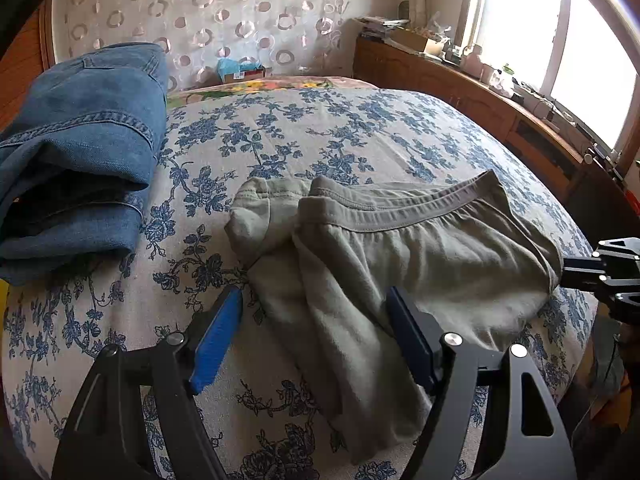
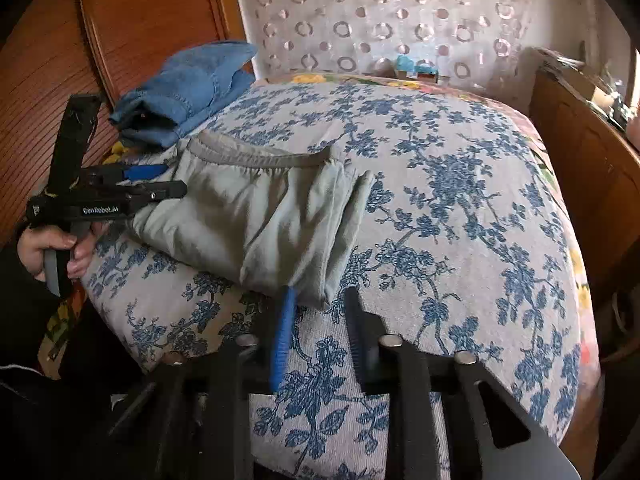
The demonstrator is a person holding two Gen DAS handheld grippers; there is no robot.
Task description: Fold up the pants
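Folded grey-green cotton pants (image 1: 400, 248) lie on the blue-flowered bedspread (image 1: 304, 136), between both open grippers: left gripper (image 1: 314, 300) over one edge, right gripper (image 2: 320, 300) at the opposite corner. Folded blue jeans (image 1: 80, 152) sit beyond the left gripper.

The pants (image 1: 400, 248) lie folded on the bed (image 1: 320, 140), waistband toward the headboard, with the jeans (image 1: 80, 152) well apart on the bed's left side. The left gripper (image 1: 316, 320) sits at the pants' near-left edge, the right gripper (image 2: 320, 304) at their opposite end. A box (image 1: 240, 74) stands behind the bed by the curtain (image 1: 220, 12); a cabinet (image 1: 460, 92) runs along its right.
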